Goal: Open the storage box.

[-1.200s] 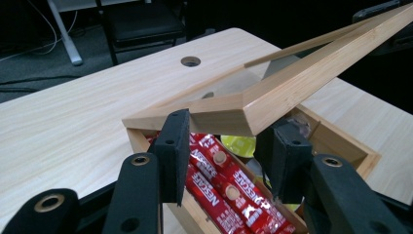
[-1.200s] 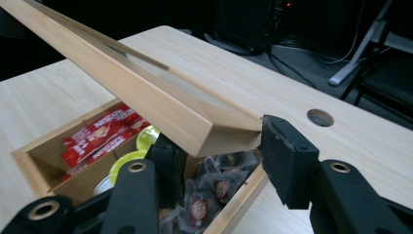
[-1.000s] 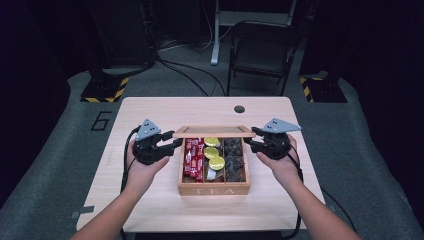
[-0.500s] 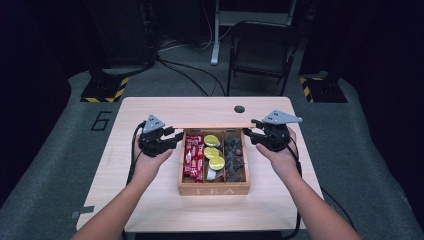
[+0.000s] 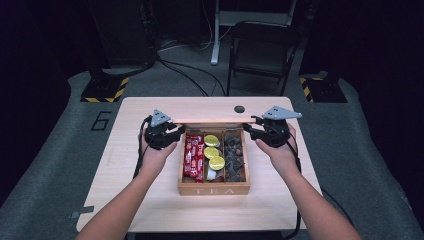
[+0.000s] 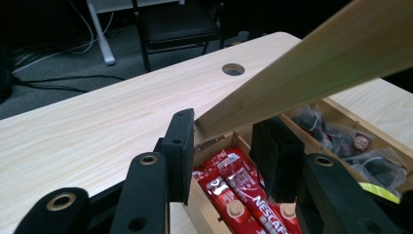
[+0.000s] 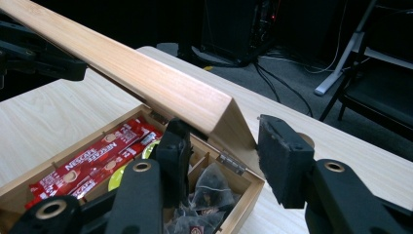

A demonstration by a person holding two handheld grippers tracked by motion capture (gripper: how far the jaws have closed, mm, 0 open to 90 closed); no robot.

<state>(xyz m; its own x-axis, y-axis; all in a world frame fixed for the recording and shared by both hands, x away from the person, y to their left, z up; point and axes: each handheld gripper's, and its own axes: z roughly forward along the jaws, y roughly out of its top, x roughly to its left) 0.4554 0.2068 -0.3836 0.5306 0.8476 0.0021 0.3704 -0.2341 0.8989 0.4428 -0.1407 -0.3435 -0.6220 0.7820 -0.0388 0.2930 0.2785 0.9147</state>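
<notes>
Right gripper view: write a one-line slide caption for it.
Right claw open around the corner of the raised wooden lid, above a tea box holding red Nescafe sticks and dark tea bags.

I read this as a lab or recording studio — dark surrounds; a pale wooden table on grey floor matting marked "6"; hazard-striped stand bases; loose cables; a folding chair behind.

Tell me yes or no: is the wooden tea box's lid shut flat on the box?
No: the light wooden lid stands raised on its hinges above the open wooden tea box, baring red sachets.
</notes>
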